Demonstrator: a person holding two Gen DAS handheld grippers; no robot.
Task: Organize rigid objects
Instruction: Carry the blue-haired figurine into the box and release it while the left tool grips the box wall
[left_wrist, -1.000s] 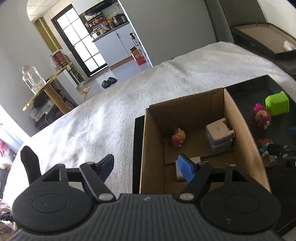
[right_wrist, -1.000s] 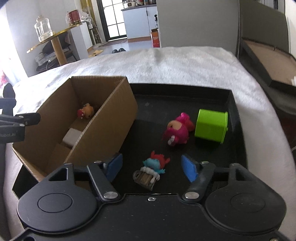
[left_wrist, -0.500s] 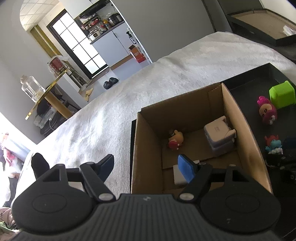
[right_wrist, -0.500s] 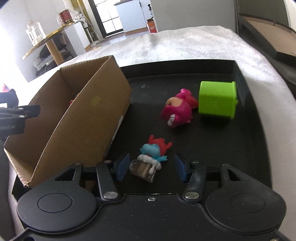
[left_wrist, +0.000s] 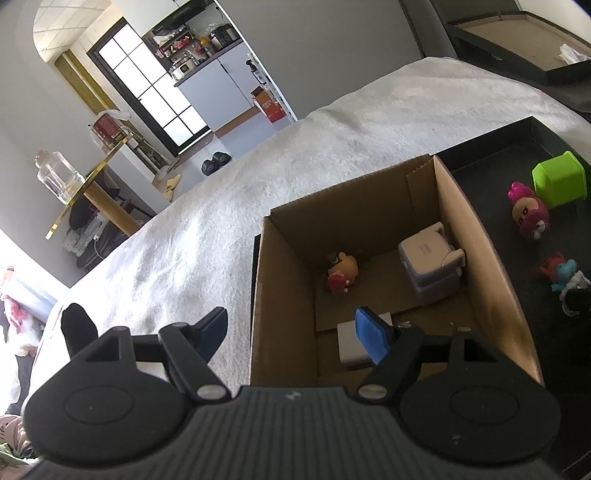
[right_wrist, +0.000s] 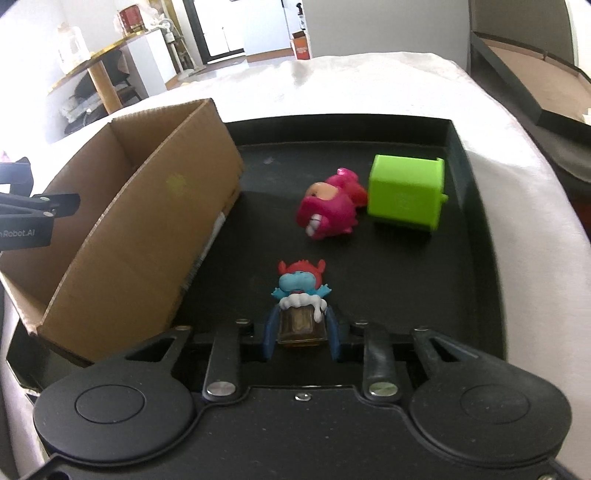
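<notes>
Down on the black tray (right_wrist: 476, 206), my right gripper (right_wrist: 301, 332) has just closed: a second ago its blue pads stood wide either side of the blue-and-red figurine (right_wrist: 301, 291), and now they pinch its brown base. That reads to me as the grasp made, with the lift toward the cardboard box (right_wrist: 147, 229) next. My left gripper (left_wrist: 291, 332) hangs wide and empty over the box's near corner. The pink figure (right_wrist: 328, 210) and green cube (right_wrist: 406, 192) wait on the tray.
</notes>
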